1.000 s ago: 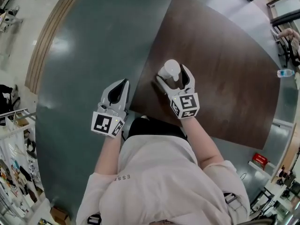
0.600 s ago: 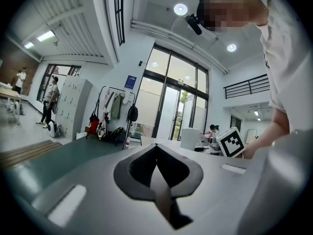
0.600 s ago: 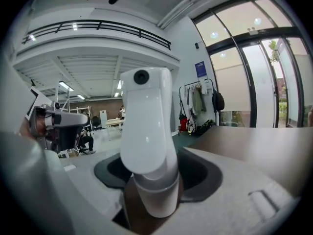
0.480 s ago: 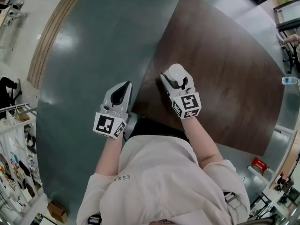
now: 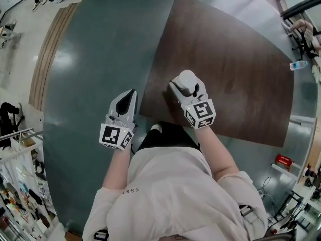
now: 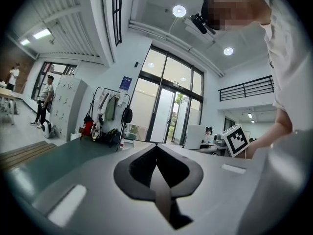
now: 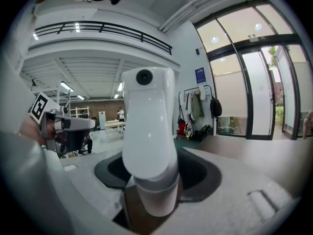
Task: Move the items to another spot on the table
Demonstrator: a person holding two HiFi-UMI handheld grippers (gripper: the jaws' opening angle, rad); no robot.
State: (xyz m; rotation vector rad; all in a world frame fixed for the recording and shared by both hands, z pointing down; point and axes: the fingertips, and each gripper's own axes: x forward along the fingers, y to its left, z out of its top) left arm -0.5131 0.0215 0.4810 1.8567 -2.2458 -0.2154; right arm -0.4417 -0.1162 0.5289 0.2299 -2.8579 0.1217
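A white bottle with a rounded cap [image 5: 186,77] stands upright near the front left corner of the dark brown table [image 5: 230,69]. My right gripper [image 5: 187,86] is shut on it, one pad on each side. In the right gripper view the white bottle [image 7: 146,111] fills the space between the jaws of the right gripper [image 7: 156,173]. My left gripper [image 5: 131,93] hangs left of the table over the green floor, shut with nothing in it. The left gripper view shows that gripper's [image 6: 156,150] jaws meeting, empty.
The table's front edge [image 5: 150,118] runs just under my right wrist. A small water bottle [image 5: 299,65] lies beyond the table's far right side. A red object [image 5: 284,160] sits on the floor at the right. The green floor [image 5: 100,49] lies to the left.
The right gripper's jaws stood wide around the white bottle a second ago and have since closed onto it. The left gripper has stayed shut in about the same place.
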